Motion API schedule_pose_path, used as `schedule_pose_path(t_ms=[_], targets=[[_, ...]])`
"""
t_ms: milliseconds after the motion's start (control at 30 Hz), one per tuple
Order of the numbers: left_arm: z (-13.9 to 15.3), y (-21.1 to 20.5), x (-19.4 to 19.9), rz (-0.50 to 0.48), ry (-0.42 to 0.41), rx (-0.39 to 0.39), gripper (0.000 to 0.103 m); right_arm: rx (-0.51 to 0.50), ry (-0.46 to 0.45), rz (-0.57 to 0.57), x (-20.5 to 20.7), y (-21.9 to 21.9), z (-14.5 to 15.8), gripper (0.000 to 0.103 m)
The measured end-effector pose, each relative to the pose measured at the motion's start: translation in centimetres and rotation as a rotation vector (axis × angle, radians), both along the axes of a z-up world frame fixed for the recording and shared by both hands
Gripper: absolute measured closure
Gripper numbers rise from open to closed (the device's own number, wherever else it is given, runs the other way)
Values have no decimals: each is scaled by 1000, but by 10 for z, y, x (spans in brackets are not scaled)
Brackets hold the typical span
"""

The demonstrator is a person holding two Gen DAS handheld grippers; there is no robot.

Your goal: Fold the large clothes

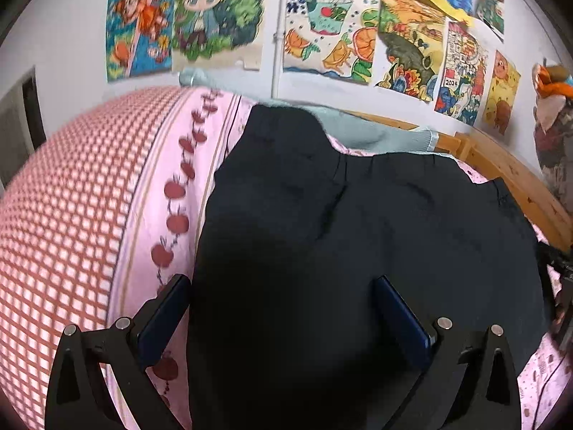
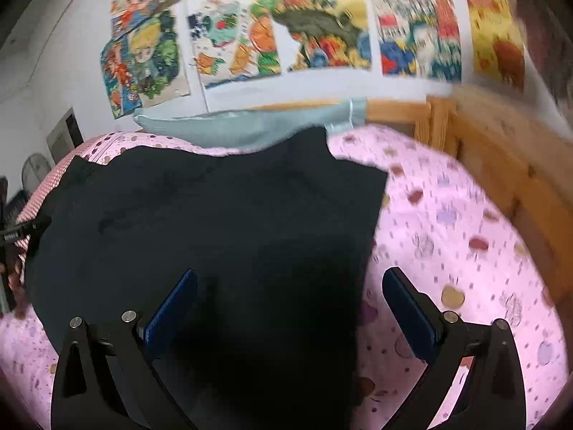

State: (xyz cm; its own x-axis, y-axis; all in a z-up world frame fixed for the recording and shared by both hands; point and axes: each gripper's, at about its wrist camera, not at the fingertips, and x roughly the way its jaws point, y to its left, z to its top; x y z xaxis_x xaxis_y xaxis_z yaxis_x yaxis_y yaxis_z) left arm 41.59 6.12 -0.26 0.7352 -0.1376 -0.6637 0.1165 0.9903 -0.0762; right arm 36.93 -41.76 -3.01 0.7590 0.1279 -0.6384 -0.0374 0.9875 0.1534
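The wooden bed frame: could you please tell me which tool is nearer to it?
Right. The right tool is open over the black garment's right edge, with the wooden bed frame just beyond the pink sheet. The left tool is open over the garment's opposite edge, towards the checked bedding.

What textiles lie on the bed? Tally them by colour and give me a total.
Black: 1, the black garment spread flat between both open grippers (left gripper, right gripper)
Pale blue-grey: 1, the folded cloth at the far edge of the bed
Pink: 1, the patterned bedsheet underneath
Total: 3
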Motion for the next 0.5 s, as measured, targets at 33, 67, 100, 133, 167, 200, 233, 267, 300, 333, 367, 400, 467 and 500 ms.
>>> schedule_pose_path(t_ms=[33,67,100,133,167,200,233,267,300,333,367,400,467,500], targets=[[-2,1,1,-2,8,-9,0,20,19,-3,2,-4,-5,2],[-5,4,3,-8,18,-21,0,31,28,-2,3,-6,-10,2],[-7,5,5,-15,30,-28,0,53,42,1,5,-10,-14,2],[-10,6,8,-25,49,-37,0,68,51,6,7,-11,-19,2],[-12,6,11,-30,61,-42,0,76,59,12,8,-11,-24,2],[-16,8,14,-44,88,-56,0,88,73,26,12,-11,-29,2],[-18,8,15,-48,101,-66,0,106,93,45,16,-10,-36,2],[-21,11,18,-54,120,-90,0,126,114,63,19,-10,-43,2],[-25,14,21,-61,151,-128,0,142,128,74,21,-10,-49,1],[-31,18,25,-64,189,-175,0,161,135,85,22,-11,-56,1],[-35,21,26,-62,209,-208,0,173,130,88,22,-11,-60,1],[-40,26,28,-55,235,-264,0,194,115,88,21,-12,-66,1],[-48,32,28,-43,254,-326,0,210,94,90,18,-12,-72,1],[-50,32,27,-47,255,-328,0,213,84,90,17,-11,-75,1]])
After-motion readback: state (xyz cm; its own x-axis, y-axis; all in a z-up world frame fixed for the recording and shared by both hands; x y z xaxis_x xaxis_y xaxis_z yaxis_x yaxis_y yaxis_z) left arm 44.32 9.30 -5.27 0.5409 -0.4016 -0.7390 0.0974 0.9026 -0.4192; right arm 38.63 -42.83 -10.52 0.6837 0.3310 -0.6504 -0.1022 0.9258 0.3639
